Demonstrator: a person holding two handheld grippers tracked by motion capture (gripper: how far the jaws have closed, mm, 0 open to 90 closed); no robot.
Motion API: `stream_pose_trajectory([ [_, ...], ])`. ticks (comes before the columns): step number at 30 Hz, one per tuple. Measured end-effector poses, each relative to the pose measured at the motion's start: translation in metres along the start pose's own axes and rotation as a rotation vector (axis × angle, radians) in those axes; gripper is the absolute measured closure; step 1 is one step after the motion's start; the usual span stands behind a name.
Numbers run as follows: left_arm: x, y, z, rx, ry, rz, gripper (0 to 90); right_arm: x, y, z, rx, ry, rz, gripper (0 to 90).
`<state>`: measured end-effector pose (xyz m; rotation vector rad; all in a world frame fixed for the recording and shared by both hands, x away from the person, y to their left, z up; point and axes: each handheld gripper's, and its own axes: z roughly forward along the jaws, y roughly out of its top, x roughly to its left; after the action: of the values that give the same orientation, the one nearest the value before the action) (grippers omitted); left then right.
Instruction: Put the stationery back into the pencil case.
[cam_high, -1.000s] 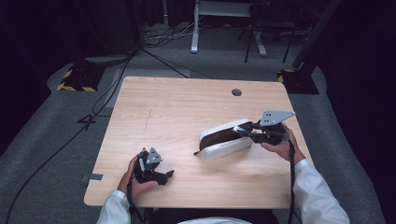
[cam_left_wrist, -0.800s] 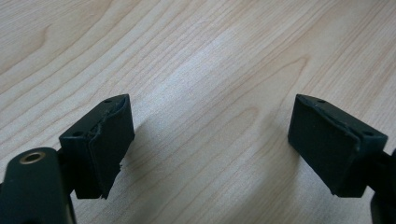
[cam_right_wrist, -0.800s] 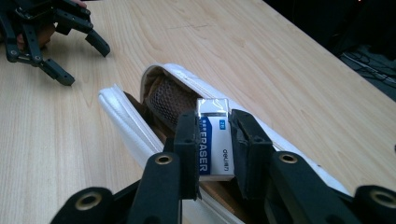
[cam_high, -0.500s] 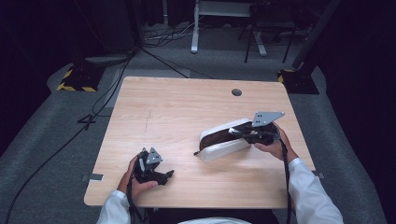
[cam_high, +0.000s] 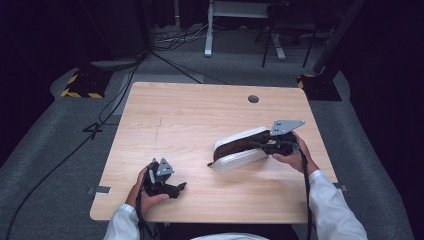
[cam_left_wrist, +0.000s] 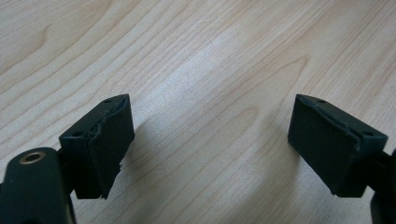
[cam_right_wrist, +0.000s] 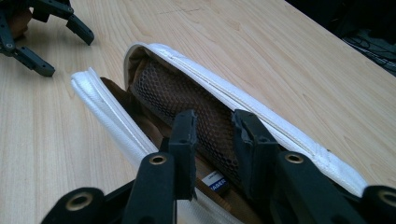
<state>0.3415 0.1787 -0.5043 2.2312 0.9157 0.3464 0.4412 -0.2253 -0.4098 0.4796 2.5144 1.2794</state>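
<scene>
A white zip case (cam_high: 239, 150) lies on the worktop (cam_high: 200, 115) at about four o'clock from its middle, unzipped and gaping. Inside shows a brown lining with a brown mesh pocket (cam_right_wrist: 187, 107); a small dark label sits near its rim.

The right gripper (cam_right_wrist: 212, 135) reaches into the case's three-o'clock end, its fingers narrow and just easing apart, with the mesh pocket between them. The left gripper (cam_high: 162, 180) rests at seven o'clock, well apart from the case, fingers (cam_left_wrist: 100, 140) wide over bare wood.
</scene>
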Motion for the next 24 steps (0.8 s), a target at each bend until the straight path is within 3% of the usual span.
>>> stream_pose_trajectory([
  [17, 0.0, 0.0, 0.0, -0.001, -0.001, -0.003, 14.9, 0.001, 0.0, -0.01, -0.019, -0.056, 0.016, 60.6],
  [24, 0.0, 0.0, 0.0, -0.001, -0.001, -0.004, 14.9, 0.001, 0.001, -0.017, -0.009, -0.096, 0.025, 49.8],
])
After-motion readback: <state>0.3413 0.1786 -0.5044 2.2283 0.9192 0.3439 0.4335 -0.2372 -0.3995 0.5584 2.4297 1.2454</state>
